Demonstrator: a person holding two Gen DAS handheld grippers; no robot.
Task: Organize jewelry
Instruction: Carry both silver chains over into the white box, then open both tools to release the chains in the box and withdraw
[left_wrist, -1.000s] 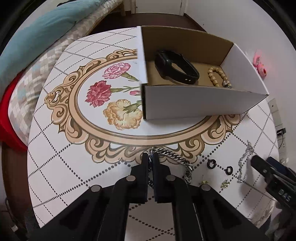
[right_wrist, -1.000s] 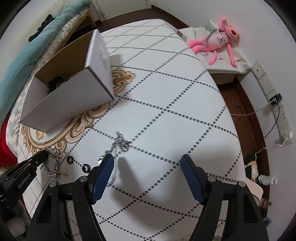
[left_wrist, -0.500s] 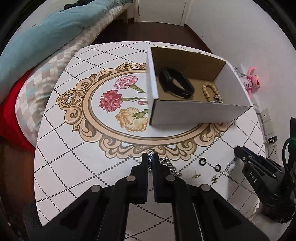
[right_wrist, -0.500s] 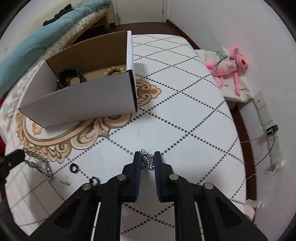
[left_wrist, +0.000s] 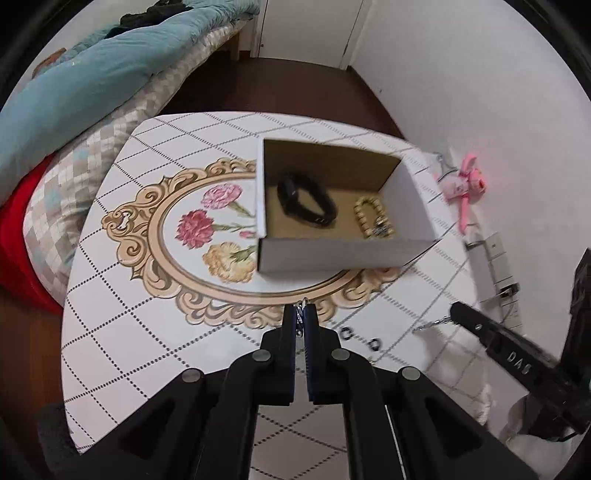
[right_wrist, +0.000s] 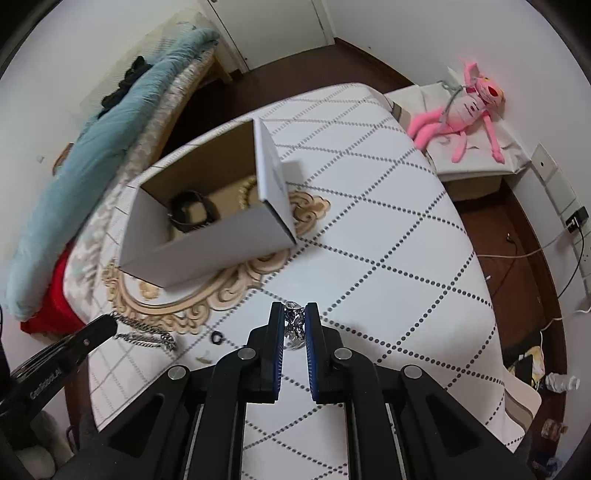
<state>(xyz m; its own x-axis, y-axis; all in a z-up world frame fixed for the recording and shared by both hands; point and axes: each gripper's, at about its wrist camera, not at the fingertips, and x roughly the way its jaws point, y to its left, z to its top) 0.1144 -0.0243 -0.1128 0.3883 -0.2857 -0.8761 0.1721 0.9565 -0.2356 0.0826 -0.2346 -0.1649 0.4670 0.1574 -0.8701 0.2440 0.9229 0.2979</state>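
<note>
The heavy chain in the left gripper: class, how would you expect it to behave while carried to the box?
The heavy chain is made of separate links, so it is probably floppy and will dangle from the left gripper. Its thick metal links suggest it is fairly heavy for its size. Pinched at one end, it may swing.

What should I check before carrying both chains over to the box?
1. Left gripper shut on the thick chain: ok, links show at its tips.
2. Right gripper shut on the thin chain: ok, bunched between the pads.
3. Thick chain off the table: cannot tell, its loop hangs low.
4. Room in the box: ok, bare floor beside the watch and bead bracelet.
5. Path to the box: ok, nothing between.
6. Rings left behind: not ok, on the table.
</note>
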